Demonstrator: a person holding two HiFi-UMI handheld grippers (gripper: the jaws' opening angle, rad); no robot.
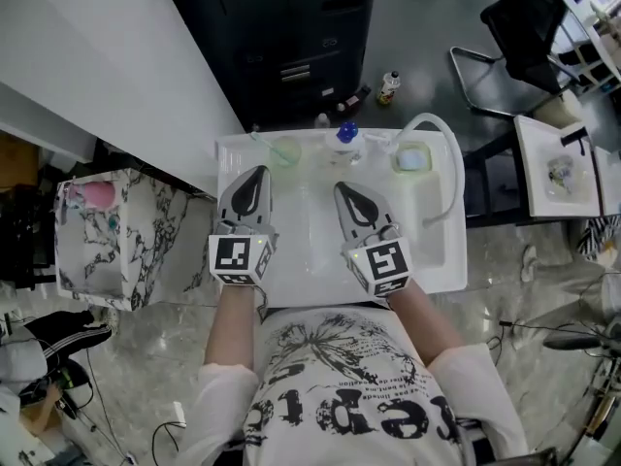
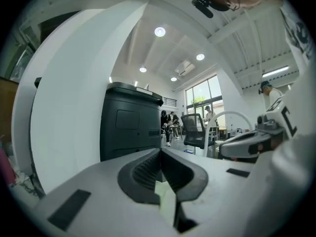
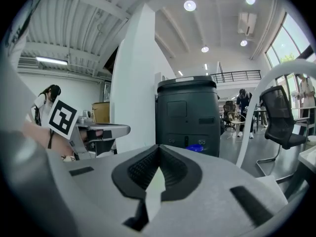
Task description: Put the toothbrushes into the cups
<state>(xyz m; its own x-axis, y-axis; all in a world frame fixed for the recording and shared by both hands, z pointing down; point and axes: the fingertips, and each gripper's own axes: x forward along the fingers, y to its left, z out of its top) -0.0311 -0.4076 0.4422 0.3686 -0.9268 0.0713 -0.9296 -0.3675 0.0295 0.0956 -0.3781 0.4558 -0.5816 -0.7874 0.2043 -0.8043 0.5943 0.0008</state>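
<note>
In the head view both grippers hang over a white basin top [image 1: 441, 270]. My left gripper [image 1: 257, 174] has its jaws shut with nothing between them, and so does my right gripper [image 1: 343, 189]. At the back edge stands a pale green cup [image 1: 285, 151] with a thin green toothbrush [image 1: 259, 139] leaning out of it to the left. Farther right is a second light cup [image 1: 411, 158] with something blue inside. In the left gripper view my left gripper [image 2: 159, 153] points level and away from the cups, and in the right gripper view my right gripper [image 3: 158, 151] does the same.
A blue-capped bottle [image 1: 345, 142] stands between the cups. A white arched faucet [image 1: 444, 163] curves over the right side. Behind the basin is a dark cabinet [image 1: 291, 37], to the left a marbled box [image 1: 107, 236], and to the right an office chair [image 1: 514, 37].
</note>
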